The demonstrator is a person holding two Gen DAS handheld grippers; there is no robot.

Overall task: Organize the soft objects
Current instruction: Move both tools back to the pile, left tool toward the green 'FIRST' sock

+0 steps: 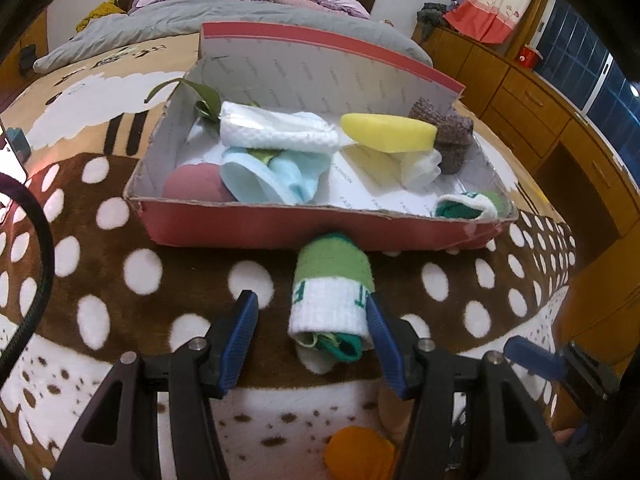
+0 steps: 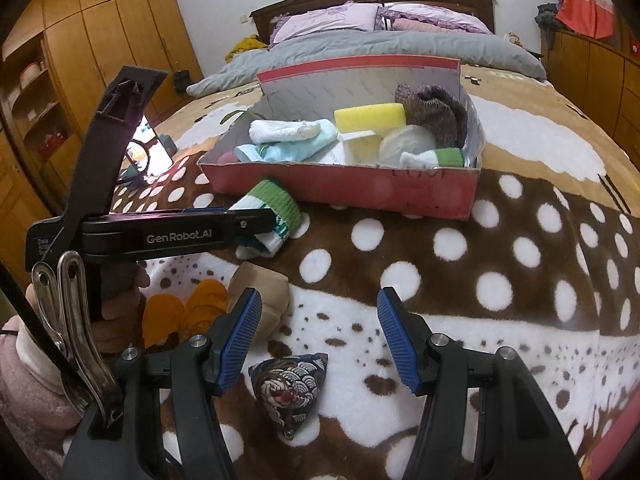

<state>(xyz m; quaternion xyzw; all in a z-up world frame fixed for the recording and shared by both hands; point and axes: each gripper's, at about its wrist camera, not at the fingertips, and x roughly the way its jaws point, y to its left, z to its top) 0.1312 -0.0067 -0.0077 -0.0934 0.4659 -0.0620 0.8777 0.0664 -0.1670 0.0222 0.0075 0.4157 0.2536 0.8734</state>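
Observation:
A rolled green and white sock (image 1: 330,296) lies on the spotted blanket just in front of the red box (image 1: 280,226). My left gripper (image 1: 312,312) is open around the sock; its right finger touches the white cuff, its left finger stands apart. The same sock (image 2: 272,216) and left gripper (image 2: 256,218) show in the right wrist view. The box (image 2: 360,188) holds a yellow sponge (image 1: 388,132), white and blue cloths (image 1: 276,132), a brown knitted item (image 1: 448,136) and another green and white sock (image 1: 464,204). My right gripper (image 2: 320,332) is open and empty above a dark patterned beanbag (image 2: 290,388).
Orange knitted pieces (image 2: 184,312) and a tan cardboard tube (image 2: 264,288) lie on the blanket near the front left. A phone (image 2: 148,148) is propped at the left. Pillows and a grey duvet (image 2: 380,48) lie behind the box. Wooden cabinets line both sides.

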